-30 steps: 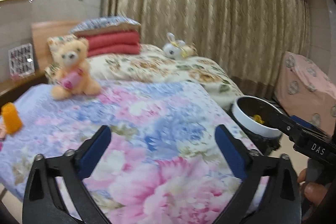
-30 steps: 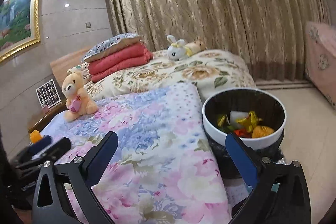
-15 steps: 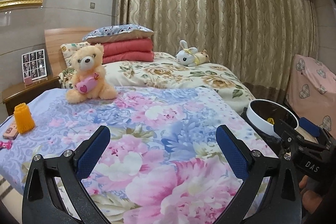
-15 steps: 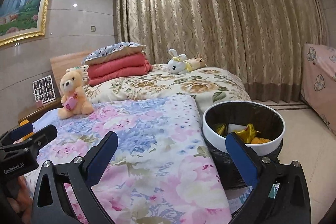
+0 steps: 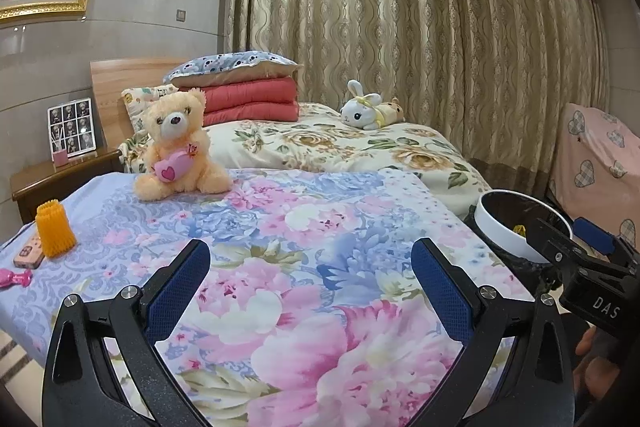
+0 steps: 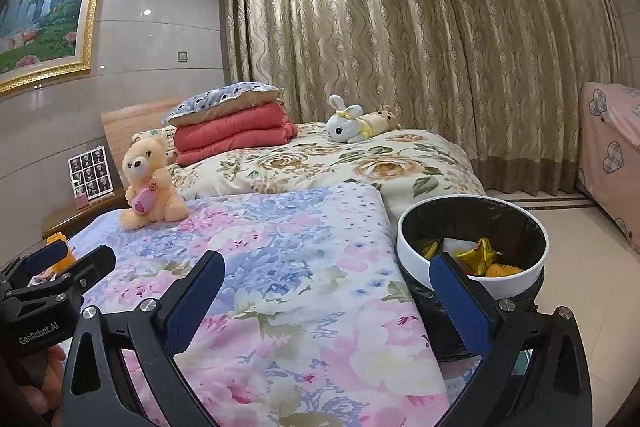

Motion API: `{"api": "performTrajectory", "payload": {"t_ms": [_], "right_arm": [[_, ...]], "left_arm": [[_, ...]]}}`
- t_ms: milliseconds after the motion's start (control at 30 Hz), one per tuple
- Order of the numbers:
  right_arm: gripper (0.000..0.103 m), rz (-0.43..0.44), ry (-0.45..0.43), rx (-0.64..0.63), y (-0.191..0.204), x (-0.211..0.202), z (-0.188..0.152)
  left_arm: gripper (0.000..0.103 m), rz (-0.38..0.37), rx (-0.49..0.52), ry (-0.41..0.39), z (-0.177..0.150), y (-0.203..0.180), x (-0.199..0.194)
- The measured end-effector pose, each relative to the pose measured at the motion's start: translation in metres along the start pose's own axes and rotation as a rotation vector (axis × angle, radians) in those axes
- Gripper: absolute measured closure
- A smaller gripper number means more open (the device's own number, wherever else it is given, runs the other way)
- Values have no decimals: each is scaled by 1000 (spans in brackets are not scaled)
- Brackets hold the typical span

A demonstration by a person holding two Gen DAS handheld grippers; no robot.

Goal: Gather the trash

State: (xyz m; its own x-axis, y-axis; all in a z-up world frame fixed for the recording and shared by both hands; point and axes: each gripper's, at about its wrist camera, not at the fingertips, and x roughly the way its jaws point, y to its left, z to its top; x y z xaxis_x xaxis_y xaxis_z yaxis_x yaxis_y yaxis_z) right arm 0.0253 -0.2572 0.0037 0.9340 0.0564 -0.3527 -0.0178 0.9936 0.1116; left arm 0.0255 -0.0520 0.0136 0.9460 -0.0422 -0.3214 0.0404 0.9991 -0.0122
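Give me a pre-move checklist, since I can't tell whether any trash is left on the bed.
1. Left gripper jaws open and empty: ok.
2. Right gripper jaws open and empty: ok.
3. Trash bin upright beside the bed, liner in, room left: ok.
4. Floral blanket free of wrappers: ok.
5. Orange item, phone and pink object at the left edge are trash: cannot tell.

Both your wrist views look low across the bed (image 5: pixel 320 227) toward the curtains (image 6: pixel 440 47), sharing the teddy bear (image 5: pixel 176 147) and bin (image 6: pixel 472 247).
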Motion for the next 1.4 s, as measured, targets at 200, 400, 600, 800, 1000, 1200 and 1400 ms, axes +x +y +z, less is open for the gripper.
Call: {"api": "performTrajectory", "payload": {"t_ms": [200, 400, 600, 800, 1000, 1200, 1400], "right_arm": [[0, 2, 6, 7, 0, 0, 0], [0, 4, 7, 9, 0, -1, 0], [0, 4, 14, 20, -1, -1, -2], [0, 6, 22, 34, -3, -2, -3], [0, 7, 26, 33, -5, -2, -2], [0, 8, 26, 33, -5, -2, -2], [0, 9, 28, 34, -5, -1, -2]], "left_arm": [[0, -3, -3, 13, -1, 2, 1], [0, 3, 0, 12, -2, 3, 2], [0, 13, 10, 3, -3, 3, 1], [0, 3, 10, 4, -3, 2, 0], [0, 1, 7, 8, -3, 3, 0], [0, -1, 5, 9, -3, 3, -1], [0, -1, 5, 13, -3, 3, -1]]}}
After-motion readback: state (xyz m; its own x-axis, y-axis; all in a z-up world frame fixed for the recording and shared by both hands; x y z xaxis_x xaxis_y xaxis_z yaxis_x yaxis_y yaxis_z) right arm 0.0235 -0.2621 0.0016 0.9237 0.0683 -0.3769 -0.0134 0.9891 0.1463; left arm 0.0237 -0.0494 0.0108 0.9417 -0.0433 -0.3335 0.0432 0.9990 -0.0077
